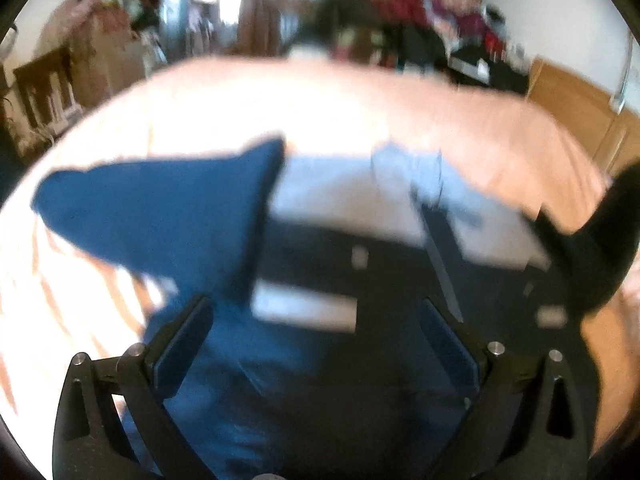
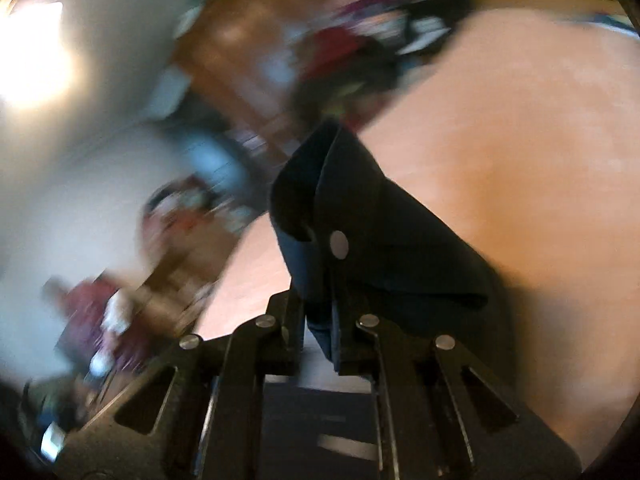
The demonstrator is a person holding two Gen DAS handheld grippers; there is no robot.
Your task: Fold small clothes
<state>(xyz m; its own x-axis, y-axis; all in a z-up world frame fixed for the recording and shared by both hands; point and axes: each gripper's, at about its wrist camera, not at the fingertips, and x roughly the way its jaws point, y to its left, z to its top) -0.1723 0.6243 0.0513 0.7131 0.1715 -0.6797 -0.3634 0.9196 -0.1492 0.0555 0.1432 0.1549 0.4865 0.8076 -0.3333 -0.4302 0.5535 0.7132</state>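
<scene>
**Dark garment lifted off a peach bedspread**

Peach bedspread (image 1: 360, 112) fills the middle of both views, with a cluttered room behind it: wooden furniture (image 1: 52, 88) at the left, a heap of red and dark clothes (image 1: 440, 20) at the far edge, and wood panelling (image 1: 568, 104) to the right. Both pictures are heavily motion-blurred, so small details are lost.

From the left wrist camera, the left gripper (image 1: 316, 344) has its fingers spread wide apart, with nothing between the blue pads (image 1: 180, 348). Beneath and ahead of it lies a blue garment (image 1: 160, 216), one part raised into a pointed flap at the left, the rest spreading under the gripper. Just beyond it sits a pale blue-grey cloth (image 1: 352, 196) on the bedspread. A dark shape enters from the right edge; whether it is the other gripper's load cannot be told.

From the right wrist camera, the right gripper (image 2: 320, 320) has its fingers drawn together, clamped on a fold of dark navy fabric (image 2: 384, 240). The fabric stands up from the fingertips, held above the bedspread, and bears a round pale snap button (image 2: 339, 244).
</scene>
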